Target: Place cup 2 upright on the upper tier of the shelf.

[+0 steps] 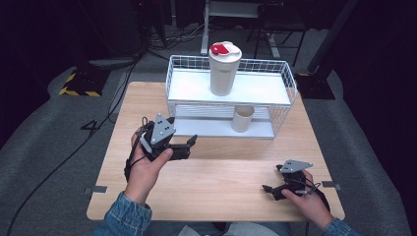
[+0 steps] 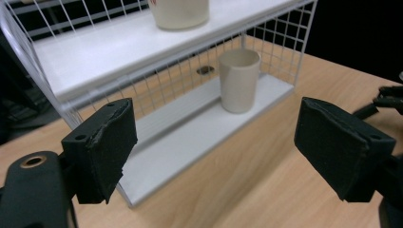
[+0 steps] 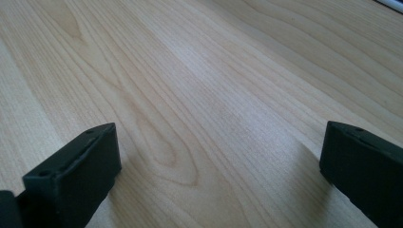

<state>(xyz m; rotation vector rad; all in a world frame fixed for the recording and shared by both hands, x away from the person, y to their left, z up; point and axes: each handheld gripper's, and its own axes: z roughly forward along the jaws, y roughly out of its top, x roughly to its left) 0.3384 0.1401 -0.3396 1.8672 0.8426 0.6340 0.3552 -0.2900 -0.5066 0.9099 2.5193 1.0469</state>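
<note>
Jaws spread wide and empty on our left gripper [image 1: 189,145], facing the small cup [image 2: 239,80] on the wire rack's [image 1: 287,78] lower shelf; right gripper [image 1: 270,189] rests empty, wide open on the table [image 3: 199,95]; we risk snagging the mesh and tipping the cup.

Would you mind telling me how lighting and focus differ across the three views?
High view: table brightly lit, surroundings dark, mildly soft. Left gripper view: small cup sharp, near fingers slightly soft. Right gripper view: wood grain crisp, fingers cast soft shadows.
</note>
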